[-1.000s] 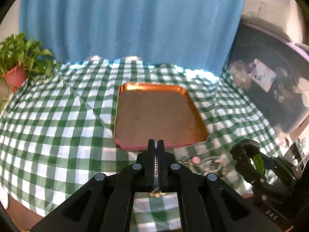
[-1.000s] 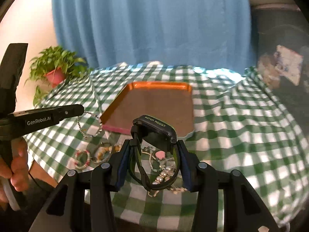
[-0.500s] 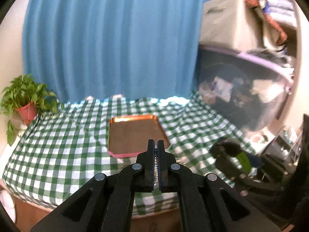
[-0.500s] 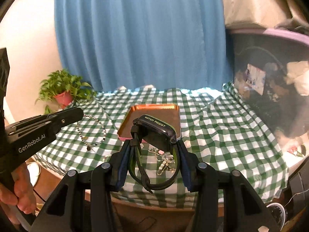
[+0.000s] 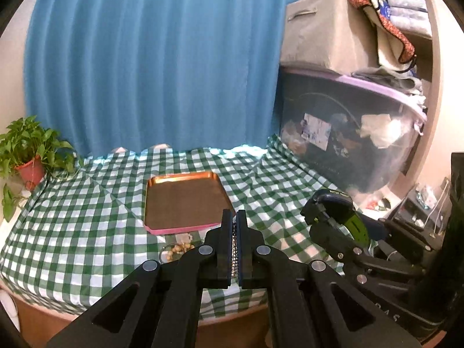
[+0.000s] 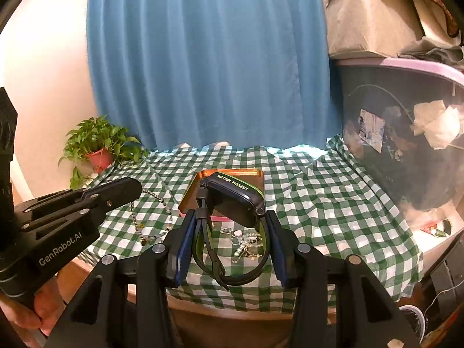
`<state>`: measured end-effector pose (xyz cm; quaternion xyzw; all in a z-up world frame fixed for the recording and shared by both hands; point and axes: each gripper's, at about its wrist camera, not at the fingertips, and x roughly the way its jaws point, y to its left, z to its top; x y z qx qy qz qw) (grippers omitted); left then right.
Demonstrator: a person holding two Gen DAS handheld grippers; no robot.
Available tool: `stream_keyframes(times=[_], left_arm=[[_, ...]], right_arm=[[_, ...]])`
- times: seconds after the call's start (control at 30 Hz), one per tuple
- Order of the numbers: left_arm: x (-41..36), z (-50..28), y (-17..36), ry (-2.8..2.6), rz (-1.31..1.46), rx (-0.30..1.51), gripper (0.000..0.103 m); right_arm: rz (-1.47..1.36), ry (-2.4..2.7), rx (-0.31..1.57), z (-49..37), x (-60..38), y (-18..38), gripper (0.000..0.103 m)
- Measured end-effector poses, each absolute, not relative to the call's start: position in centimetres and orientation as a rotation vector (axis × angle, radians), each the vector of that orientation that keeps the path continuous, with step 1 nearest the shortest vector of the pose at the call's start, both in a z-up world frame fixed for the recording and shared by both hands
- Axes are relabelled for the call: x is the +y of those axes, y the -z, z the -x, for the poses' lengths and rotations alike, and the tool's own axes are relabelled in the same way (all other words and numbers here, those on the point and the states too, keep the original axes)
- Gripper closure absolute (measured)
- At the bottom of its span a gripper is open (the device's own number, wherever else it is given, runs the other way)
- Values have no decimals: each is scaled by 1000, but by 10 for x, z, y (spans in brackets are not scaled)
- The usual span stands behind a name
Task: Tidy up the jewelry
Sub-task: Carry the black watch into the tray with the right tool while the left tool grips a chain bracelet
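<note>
At far left of the table stood a potted plant (image 5: 27,156) against the blue curtain (image 5: 162,58), on the edge of the green-checked cloth (image 5: 72,226). My left gripper (image 5: 235,220) was pinched fully together on a beaded necklace (image 6: 150,217); in the left wrist view only a few beads showed in the slit between the pads, while the right wrist view showed the loop hanging free from the tips, above the cloth, its pendant lowest. Near the middle of the cloth lay the copper tray (image 5: 185,203) with a pink front rim, nothing in it. Just in front of the tray, on the cloth, sat a small heap of remaining jewelry (image 6: 246,243): pale beads, chain pieces, a pinkish item; details too small to sort. To the right, my right gripper (image 6: 232,240) stood partly apart, its blue pads pressed against the strap of a black digital watch (image 6: 235,200) with green lining, case up, lettering "WATER RESIST" legible, held above the table. At far right stood a dark storage bin (image 5: 348,133) with a lilac lid.
</note>
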<state>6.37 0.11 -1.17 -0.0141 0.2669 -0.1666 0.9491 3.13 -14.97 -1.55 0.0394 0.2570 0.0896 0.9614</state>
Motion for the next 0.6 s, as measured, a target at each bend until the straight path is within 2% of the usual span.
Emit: stream_keyframes(times=[0.6], left_arm=[[-16, -155, 78, 305, -57, 647, 101]], right_arm=[[-97, -197, 639, -105, -156, 78, 60]])
